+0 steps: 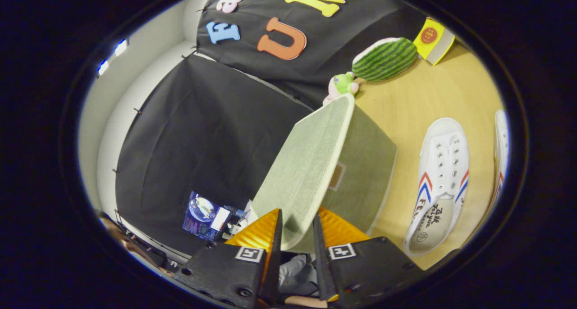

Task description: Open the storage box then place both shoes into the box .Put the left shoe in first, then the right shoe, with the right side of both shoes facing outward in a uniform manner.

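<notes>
Gripper [297, 228]: fingers pinching the storage box lid [306, 165], raised off the box [365, 174]. Shoes [439, 183], [501, 156] at 3 o'clock on table [419, 97]; watermelon plush [384, 59] at 1 o'clock.

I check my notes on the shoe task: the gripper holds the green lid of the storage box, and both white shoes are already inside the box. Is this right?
Not quite. The gripper view shows the gripper closed on the lid of the storage box, but both white shoes lie on the wooden table beside it.
</notes>
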Tool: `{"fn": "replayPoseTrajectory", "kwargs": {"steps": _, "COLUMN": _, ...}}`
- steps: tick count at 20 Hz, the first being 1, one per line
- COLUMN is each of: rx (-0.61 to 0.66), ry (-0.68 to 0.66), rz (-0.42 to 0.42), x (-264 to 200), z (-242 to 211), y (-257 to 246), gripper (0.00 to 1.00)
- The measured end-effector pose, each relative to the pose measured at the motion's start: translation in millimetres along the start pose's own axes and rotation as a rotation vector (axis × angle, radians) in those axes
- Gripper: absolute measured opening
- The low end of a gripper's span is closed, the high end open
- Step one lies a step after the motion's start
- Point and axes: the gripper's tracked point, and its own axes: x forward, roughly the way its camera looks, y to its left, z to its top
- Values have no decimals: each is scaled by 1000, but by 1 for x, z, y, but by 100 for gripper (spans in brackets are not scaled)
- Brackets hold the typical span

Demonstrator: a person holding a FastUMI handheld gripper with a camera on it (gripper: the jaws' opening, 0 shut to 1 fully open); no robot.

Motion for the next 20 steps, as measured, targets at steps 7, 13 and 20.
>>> {"fn": "replayPoseTrajectory", "kwargs": {"steps": 7, "rx": 77, "ry": -40, "rz": 91, "x": -9, "z": 21, "y": 40, "gripper": 5}}
{"fn": "replayPoseTrajectory", "kwargs": {"steps": 13, "rx": -82, "ry": -41, "rz": 102, "x": 16, "z": 49, "y": 128, "gripper": 6}}
{"fn": "replayPoseTrajectory", "kwargs": {"steps": 20, "rx": -360, "ry": 76, "rz": -8, "x": 107, "z": 40, "y": 210, "gripper": 7}}
